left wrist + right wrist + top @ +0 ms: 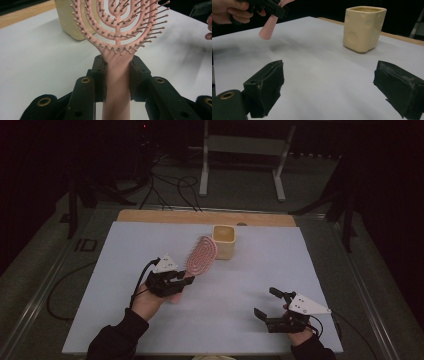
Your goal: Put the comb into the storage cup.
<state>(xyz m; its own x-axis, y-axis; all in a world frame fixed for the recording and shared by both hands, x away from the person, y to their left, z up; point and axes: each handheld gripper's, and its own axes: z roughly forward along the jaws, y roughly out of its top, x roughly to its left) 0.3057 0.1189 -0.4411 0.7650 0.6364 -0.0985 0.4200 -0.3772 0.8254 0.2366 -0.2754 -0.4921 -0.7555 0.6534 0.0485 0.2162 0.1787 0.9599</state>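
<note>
A pink vented hairbrush [201,255] hangs above the table, held by its handle [117,82] in my left gripper [184,281], whose jaws are shut on it. Its bristled head [117,22] points toward a cream square cup [224,241] with round dimples [363,28], which stands near the table's far edge. In the right gripper view the brush's handle end [267,30] sticks out below the left hand at the upper left. My right gripper [266,303] rests near the table's front right, open, with nothing between its pads [268,86].
The table [260,270] is covered by a pale sheet, with a wooden strip [165,216] along its far edge. Beyond the table stand a metal frame [245,155] and loose cables [170,187] on the floor.
</note>
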